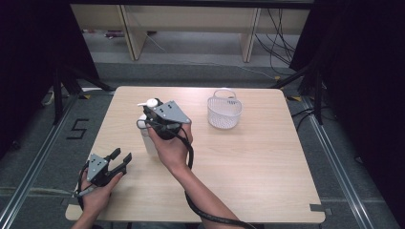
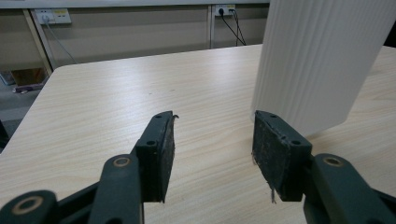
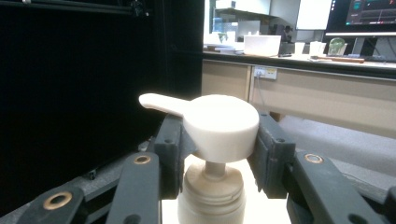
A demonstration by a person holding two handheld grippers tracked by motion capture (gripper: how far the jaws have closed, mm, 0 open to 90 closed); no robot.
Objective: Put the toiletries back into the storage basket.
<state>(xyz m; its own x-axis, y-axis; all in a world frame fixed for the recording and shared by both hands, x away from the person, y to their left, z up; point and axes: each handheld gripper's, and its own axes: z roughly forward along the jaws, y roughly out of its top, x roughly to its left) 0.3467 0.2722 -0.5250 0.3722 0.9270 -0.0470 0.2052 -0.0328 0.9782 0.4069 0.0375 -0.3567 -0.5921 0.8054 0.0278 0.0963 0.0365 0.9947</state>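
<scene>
L gripper [image 1: 120, 158] rests at the table's [image 1: 267, 181] near-left corner, jaws apart w/ nothing between them; its own view shows bare wood between the pads and the bottle's ribbed white body [image 2: 317, 65] just ahead to one side, bottom edge looking slightly off the tabletop. Mid-left of table: R gripper [image 1: 154, 109] has the pump bottle [image 1: 145, 136] by the top, jaws clamped on the white pump head [image 3: 219, 123], one pad each side, spout sticking out past one jaw. Far right-centre: white mesh basket [image 1: 224, 112], upright, handle up, looks empty, well apart from the bottle. Progress, my read: grasp done, bottle likely being lifted; carry and drop into basket probably left, if that's the goal. Bottle: white plastic, tall, fine vertical ribs, beige-ish collar under round pump cap, standing roughly upright.
</scene>
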